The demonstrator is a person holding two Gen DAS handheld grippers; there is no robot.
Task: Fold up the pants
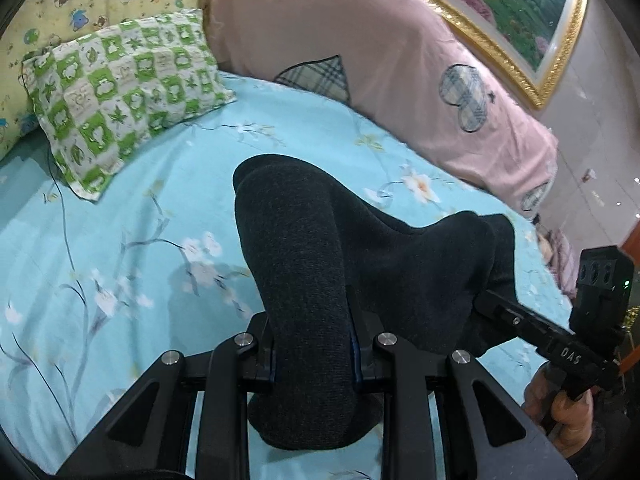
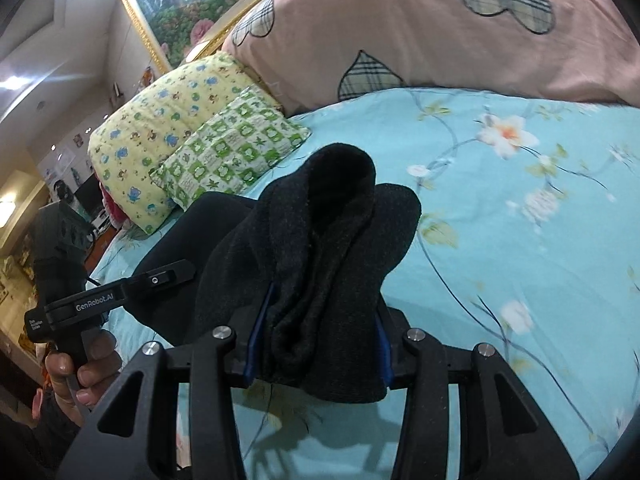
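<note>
Both the left gripper (image 1: 314, 354) and right gripper (image 2: 318, 338) are clenched on bunched dark pants (image 1: 320, 248), lifted above the blue sheet (image 1: 132, 216).

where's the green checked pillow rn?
The green checked pillow lies upper left in both wrist views, on the blue floral sheet, leaning on the yellow pillow, beyond the dark pants.

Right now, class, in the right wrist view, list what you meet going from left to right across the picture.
Left gripper in the person's hand → yellow cartoon-print quilt → green checked pillow → dark pants clamped by the right gripper → blue floral bedsheet.
</note>
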